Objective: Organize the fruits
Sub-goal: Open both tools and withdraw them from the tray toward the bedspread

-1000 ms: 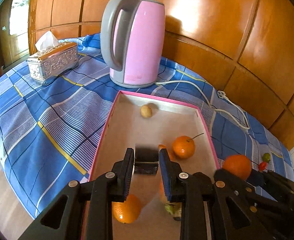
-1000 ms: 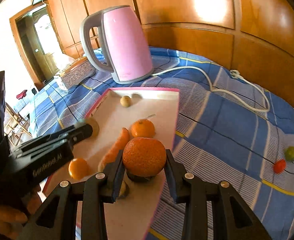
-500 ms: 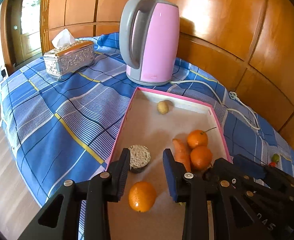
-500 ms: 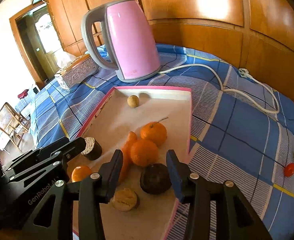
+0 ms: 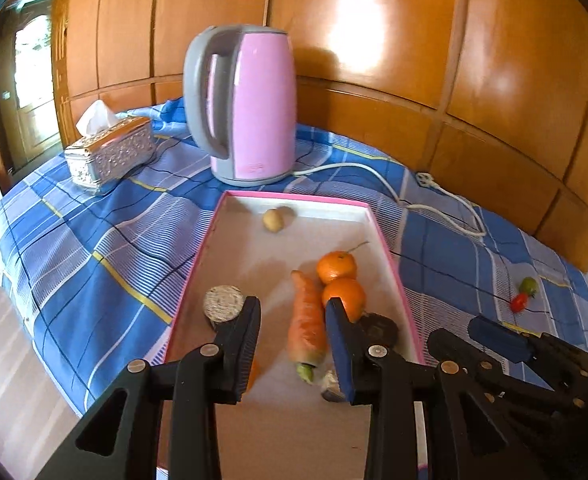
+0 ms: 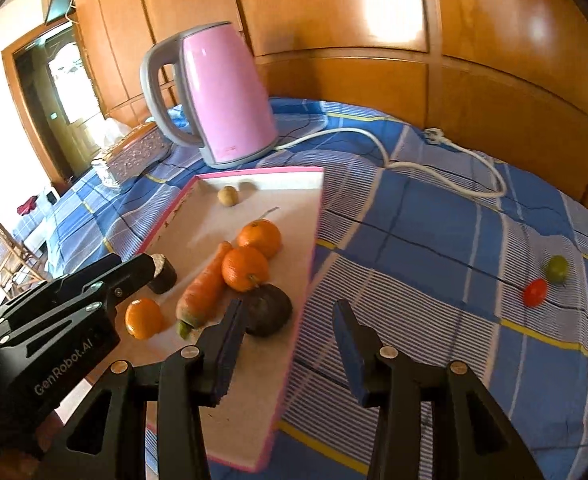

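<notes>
A pink-rimmed tray holds two oranges, a carrot, a dark round fruit, a cut dark piece with a pale top, a small yellowish fruit and a small orange. My left gripper hangs open above the tray's near half, with nothing between its fingers. My right gripper is open and empty over the tray's right rim, beside the dark fruit. A red cherry tomato and a green one lie on the cloth to the right.
A pink kettle stands behind the tray, and its white cord runs right across the blue checked cloth. A silver tissue box sits at the back left. Wooden panels close off the back. The table drops to the floor on the left.
The left gripper let go of the cut dark piece and the right gripper let go of an orange, both into the tray. Both grippers then drew back, and the right one shifted right.
</notes>
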